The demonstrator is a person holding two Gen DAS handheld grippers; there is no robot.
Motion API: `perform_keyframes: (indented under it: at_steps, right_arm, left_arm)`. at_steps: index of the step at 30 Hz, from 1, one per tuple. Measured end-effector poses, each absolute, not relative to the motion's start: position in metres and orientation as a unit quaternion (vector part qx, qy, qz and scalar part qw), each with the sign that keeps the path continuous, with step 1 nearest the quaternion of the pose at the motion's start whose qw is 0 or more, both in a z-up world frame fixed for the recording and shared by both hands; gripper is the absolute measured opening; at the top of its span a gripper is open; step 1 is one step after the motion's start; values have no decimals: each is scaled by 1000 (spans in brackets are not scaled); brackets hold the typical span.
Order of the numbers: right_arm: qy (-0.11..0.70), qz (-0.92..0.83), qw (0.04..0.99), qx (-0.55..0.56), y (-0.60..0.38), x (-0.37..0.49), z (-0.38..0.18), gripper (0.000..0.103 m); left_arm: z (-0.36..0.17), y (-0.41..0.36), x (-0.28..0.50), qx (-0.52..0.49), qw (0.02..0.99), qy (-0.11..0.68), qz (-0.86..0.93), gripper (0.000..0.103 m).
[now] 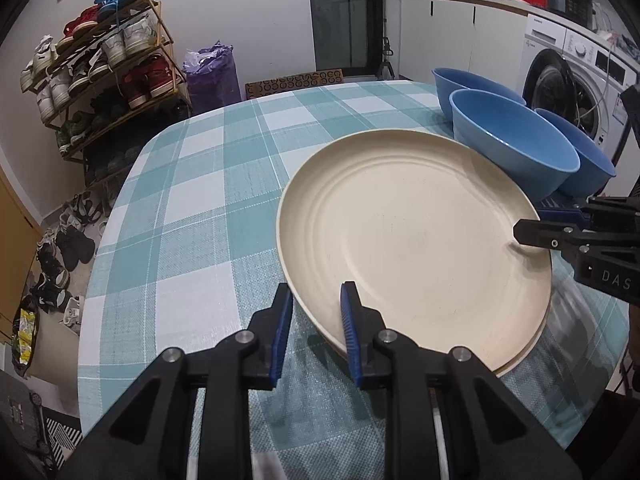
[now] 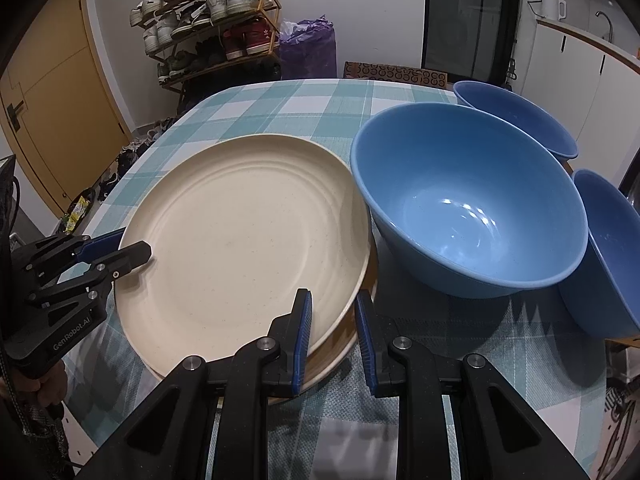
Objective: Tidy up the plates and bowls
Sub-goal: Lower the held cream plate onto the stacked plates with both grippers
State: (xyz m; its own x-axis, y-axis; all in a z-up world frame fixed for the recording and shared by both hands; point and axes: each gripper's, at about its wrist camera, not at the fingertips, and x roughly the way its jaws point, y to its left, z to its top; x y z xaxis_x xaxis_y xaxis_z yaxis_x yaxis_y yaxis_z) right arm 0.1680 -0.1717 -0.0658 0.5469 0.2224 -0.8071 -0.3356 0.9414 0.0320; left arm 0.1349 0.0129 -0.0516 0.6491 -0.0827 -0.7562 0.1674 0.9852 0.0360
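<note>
The top plate (image 1: 412,240) sits on another plate, mid-table. Both grippers — left (image 1: 316,312) at its 7 o'clock, right (image 2: 332,320) at 4 — are half open around the rim, not squeezing. It could slip and bump the bowl (image 2: 468,204).

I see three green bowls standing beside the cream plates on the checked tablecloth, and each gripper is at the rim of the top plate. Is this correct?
Not quite: the three bowls are blue, not green, as the right wrist view shows. The rest holds: they stand beside the cream plates on the checked tablecloth, with the left gripper and the right gripper at the top plate's rim.
</note>
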Motion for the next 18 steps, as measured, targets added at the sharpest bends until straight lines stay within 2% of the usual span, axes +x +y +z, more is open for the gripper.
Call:
perform_keyframes:
  at_steps: [18]
  right_arm:
    - [450, 157, 877, -68, -170, 163, -68, 24]
  left_arm:
    - [-53, 9, 131, 67, 902, 420, -77, 23]
